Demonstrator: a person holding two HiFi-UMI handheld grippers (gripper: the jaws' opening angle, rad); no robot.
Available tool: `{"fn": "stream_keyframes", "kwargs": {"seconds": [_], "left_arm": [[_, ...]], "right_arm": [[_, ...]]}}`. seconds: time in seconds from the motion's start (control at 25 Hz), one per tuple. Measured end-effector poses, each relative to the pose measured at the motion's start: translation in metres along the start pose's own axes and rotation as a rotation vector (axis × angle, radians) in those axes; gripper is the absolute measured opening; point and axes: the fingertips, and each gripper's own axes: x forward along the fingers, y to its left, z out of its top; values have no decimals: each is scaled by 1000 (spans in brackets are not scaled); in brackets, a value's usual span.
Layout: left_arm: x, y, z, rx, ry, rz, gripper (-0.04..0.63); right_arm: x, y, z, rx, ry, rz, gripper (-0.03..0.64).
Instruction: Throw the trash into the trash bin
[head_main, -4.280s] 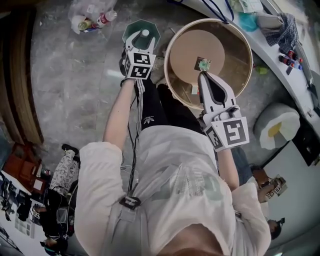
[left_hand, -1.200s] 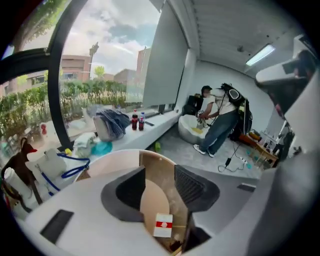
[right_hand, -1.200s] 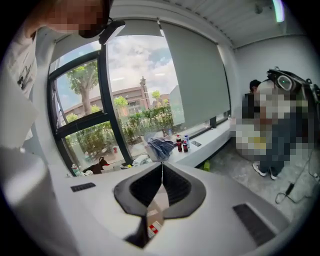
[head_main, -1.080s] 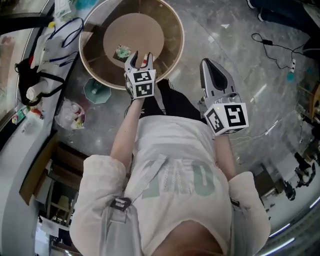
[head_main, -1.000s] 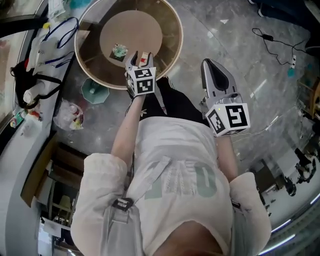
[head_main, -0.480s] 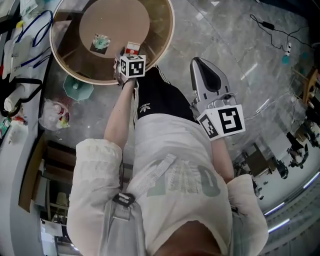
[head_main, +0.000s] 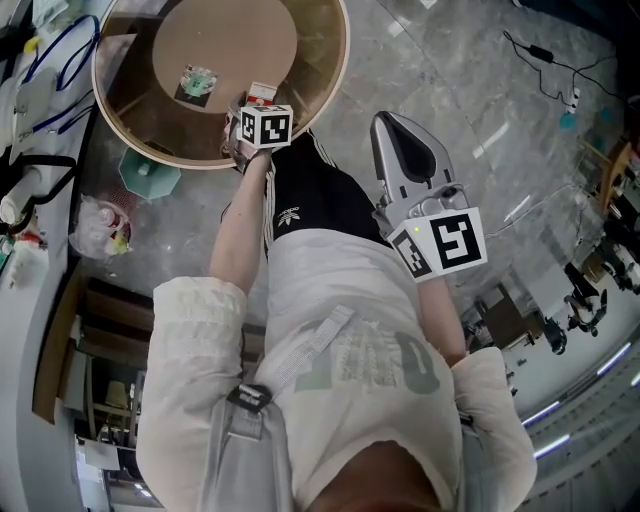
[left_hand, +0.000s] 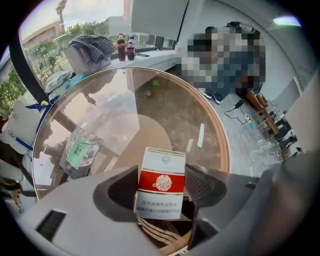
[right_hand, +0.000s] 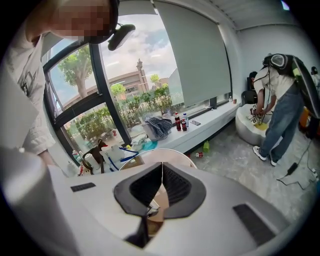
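Office-like room with wide windows (right_hand: 125, 75), marble floor (head_main: 450, 70).

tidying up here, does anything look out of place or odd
Yes: a cigarette pack stands between the jaws of the left hand-held gripper, which have just been opening, over the glass table rather than the green bin on the floor. A green bottle lies on the floor near the window ledge.

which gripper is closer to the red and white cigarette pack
Left. The left gripper has the cigarette pack between its jaws, which have just been opening; the right gripper, shut, is off to the side over the floor.
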Motion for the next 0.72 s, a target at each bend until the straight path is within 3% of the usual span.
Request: {"fn": "stream_keyframes", "kwargs": {"seconds": [0.16,0.32,0.52,0.72], "left_arm": [[1,-2,1,33,21,-15,287],[-7,8,9,38,-15,-5,285],[-42,15,66,11,-179,13,284],[-112,16,123,-17,-344,19,284]], "right_arm": [[-1,-3,0,1,3,-5,15],[0,3,6,-12,-15,8,15],[-1,9,18,-28,-43,30,15],[-9,24,44,-38,-68,45,15]]}}
